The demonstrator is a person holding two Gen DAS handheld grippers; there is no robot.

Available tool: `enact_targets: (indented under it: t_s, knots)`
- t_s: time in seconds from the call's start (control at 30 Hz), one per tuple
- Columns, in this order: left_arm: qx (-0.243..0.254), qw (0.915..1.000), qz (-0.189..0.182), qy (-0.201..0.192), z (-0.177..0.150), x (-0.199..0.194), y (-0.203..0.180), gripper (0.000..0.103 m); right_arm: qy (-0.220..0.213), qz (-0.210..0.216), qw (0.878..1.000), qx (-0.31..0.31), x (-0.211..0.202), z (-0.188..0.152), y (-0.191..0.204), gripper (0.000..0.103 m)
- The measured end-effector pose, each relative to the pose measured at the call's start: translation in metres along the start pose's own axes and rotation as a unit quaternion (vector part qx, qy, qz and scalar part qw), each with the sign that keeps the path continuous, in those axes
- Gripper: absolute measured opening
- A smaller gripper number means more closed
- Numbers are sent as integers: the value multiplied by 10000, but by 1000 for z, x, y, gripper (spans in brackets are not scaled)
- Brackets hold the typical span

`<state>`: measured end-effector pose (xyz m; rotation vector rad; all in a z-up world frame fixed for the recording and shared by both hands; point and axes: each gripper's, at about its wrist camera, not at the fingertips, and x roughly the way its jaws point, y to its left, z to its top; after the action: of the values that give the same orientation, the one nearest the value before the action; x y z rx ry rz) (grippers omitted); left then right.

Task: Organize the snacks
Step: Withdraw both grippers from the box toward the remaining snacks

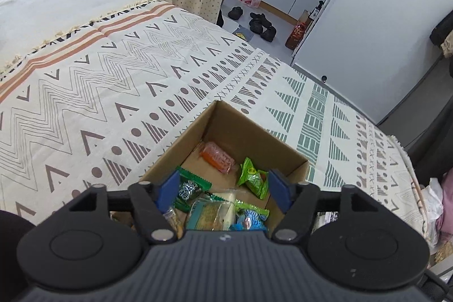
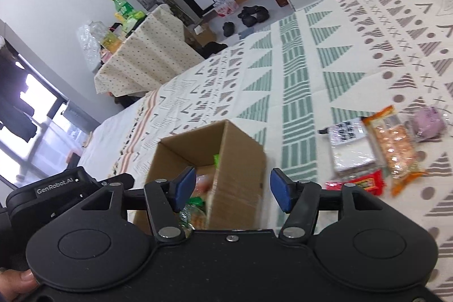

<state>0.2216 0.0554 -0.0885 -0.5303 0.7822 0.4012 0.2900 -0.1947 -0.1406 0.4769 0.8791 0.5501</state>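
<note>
The cardboard box (image 1: 226,157) sits open on the patterned bedspread (image 1: 99,92) of the bed, and it already holds a good share of the snacks: an orange packet (image 1: 218,157) lies toward the far corner, a bright green packet (image 1: 253,177) leans near the right wall, a dark green packet (image 1: 189,188) sits at the near left, and a pale wrapped biscuit pack (image 1: 211,212) and a blue packet (image 1: 249,218) lie closest to the camera. So the packing looks well under way, judging by how many pieces are inside. What is left shows in the right wrist view: on the bedspread, apart from the box (image 2: 212,160) on its right, lie a black-and-white packet (image 2: 351,143), an orange cracker packet (image 2: 393,146) touching it, a red packet (image 2: 365,183) just below them, and a pale purple wrapped piece (image 2: 427,122) a little farther out. Those four at least are not yet in the box. The left gripper (image 1: 223,191) hangs above the box opening with its blue pads spread wide and nothing between them. The right gripper (image 2: 232,188) is likewise wide open and empty, held above the box's near right side, with the loose packets off to its right. My guess is that the remaining work is a few more pick-ups from that cluster.
</note>
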Motion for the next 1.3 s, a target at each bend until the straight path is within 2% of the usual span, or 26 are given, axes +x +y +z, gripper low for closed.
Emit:
enact_targets:
  t_s: [0.23, 0.4, 0.5, 0.93, 1.3]
  knots:
    - [209, 9998, 54, 8, -9, -8, -18, 81, 51, -248, 9996, 81, -18, 3, -18, 60]
    - [350, 9994, 56, -15, -16, -15, -35, 84, -35, -303, 9994, 152, -33, 9, -28, 72]
    - [433, 9990, 48, -29, -22, -18, -45, 85, -109, -293, 9994, 173, -42, 11, -36, 75]
    - [638, 9980, -8, 49, -55, -15, -89, 86, -371, -347, 9971, 559, -71, 18, -84, 75]
    - [834, 9962, -81, 246, -75, 7, -121, 86, -508, -494, 9933, 909, -88, 30, -120, 75]
